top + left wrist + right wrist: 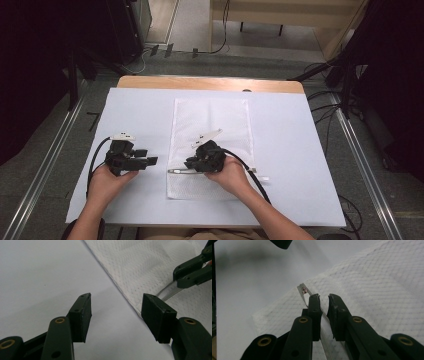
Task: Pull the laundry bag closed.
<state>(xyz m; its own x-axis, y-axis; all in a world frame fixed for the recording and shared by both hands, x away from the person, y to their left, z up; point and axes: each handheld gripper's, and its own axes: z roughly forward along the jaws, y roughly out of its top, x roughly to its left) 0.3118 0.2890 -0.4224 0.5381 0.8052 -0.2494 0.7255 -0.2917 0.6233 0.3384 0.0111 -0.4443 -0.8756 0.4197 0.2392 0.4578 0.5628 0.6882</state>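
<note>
A white mesh cloth (210, 125) lies lengthwise in the middle of the table. Across its near end runs a thin clear strip (176, 171) with a small reddish mark at its tip (302, 290). My right gripper (189, 164) is low over this strip, pointing left. Its jaws (324, 300) stand a narrow gap apart, with the strip running between them along the cloth (374, 285). My left gripper (147, 156) rests open just left of the cloth's edge (132, 300), with nothing between its fingers (116, 305). The right gripper's fingers (190, 272) show over the strip (167, 291).
A white sheet (290, 150) covers the wooden table, whose far edge (210, 82) shows bare. Black cables trail from both grippers toward the near edge. Metal rails and cables run on the floor to both sides.
</note>
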